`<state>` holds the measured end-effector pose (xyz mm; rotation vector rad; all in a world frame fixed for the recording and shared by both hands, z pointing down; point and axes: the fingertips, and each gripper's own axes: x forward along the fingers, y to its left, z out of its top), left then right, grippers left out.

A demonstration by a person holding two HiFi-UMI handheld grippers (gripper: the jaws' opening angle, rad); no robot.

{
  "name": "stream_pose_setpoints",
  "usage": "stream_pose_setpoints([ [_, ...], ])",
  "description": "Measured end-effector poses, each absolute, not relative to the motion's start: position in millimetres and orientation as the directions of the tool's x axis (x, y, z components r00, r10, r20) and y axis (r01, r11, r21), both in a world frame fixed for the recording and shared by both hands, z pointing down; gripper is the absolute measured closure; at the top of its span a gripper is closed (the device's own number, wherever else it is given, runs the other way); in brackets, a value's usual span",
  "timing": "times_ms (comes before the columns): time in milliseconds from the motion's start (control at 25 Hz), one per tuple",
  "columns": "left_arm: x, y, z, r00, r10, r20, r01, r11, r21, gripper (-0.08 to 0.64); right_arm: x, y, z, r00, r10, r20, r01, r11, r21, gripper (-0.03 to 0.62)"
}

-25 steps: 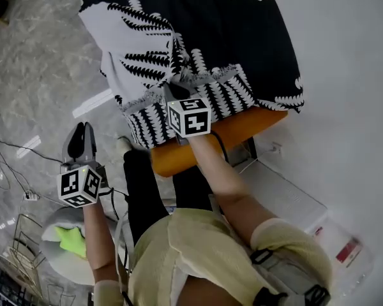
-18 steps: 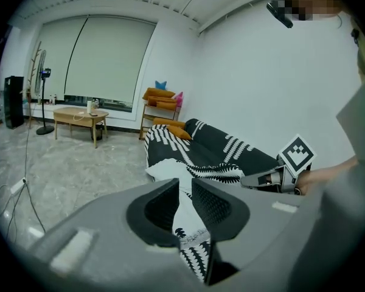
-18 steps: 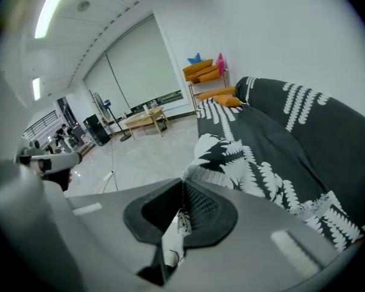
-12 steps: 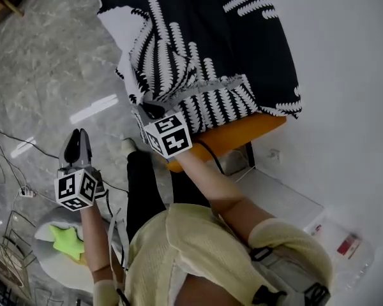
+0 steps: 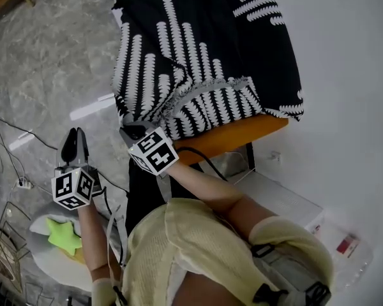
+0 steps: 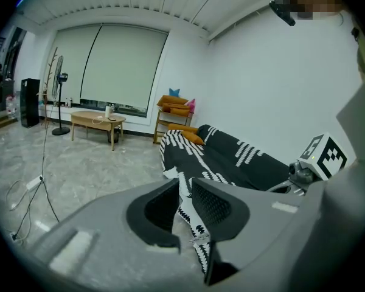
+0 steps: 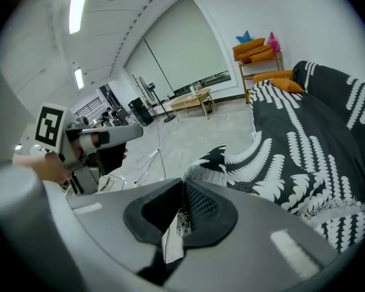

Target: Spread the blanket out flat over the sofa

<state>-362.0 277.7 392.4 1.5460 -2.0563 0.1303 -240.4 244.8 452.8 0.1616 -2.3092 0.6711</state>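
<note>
Head view puts the black-and-white fern-print blanket (image 5: 198, 56) ahead of me and a little to my right. It is draped along the sofa (image 5: 233, 136), and its long axis runs straight away from me toward the top of the picture. My right gripper (image 5: 133, 132) is clenched on the blanket's near front edge, just off the sofa's front corner. In the right gripper view a thin strip of patterned cloth sits pinched between the pads. My left gripper (image 5: 75, 139) hangs over the marble floor (image 5: 51, 62), further out to my left and well apart from the cloth. Its jaws are drawn all but together on nothing, and the fabric I see through their slit in the left gripper view lies far beyond them. So the right hand is the nearer one, and the blanket stretches forward and rightward from it. I judge that the next pull has to carry this edge toward me, because the near end of the orange seat is bare and a fringed fold lies doubled over just above it. The marker cube covers the grip point from above, the sofa's far end is cut off at the top edge, and I cannot tell how far the cloth hangs down the front side.
</note>
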Motion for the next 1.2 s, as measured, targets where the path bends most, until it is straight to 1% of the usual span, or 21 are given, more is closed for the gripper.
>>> stream_pose_setpoints([
  [200, -375, 296, 397, -0.191, -0.849, 0.493, -0.907, 0.345, 0.243, 0.494, -260, 287, 454, -0.729, 0.160, 0.666, -0.227, 0.861, -0.455, 0.577],
  [480, -386, 318, 401, -0.209, -0.834, 0.511, -0.897, 0.371, 0.239, 0.494, -268, 317, 465, -0.694, 0.227, 0.683, -0.194, 0.855, -0.481, 0.577],
  [760, -401, 337, 406, -0.236, -0.819, 0.524, -0.885, 0.404, 0.232, 0.494, -279, 342, 476, -0.662, 0.278, 0.697, -0.157, 0.857, -0.491, 0.577],
  [1000, -415, 352, 412, -0.253, -0.808, 0.532, -0.875, 0.426, 0.230, 0.494, -296, 366, 479, -0.655, 0.330, 0.680, -0.115, 0.845, -0.522, 0.577],
  [1200, -420, 361, 415, -0.265, -0.802, 0.536, -0.870, 0.438, 0.226, 0.494, -306, 371, 478, -0.660, 0.341, 0.669, -0.101, 0.843, -0.529, 0.577],
])
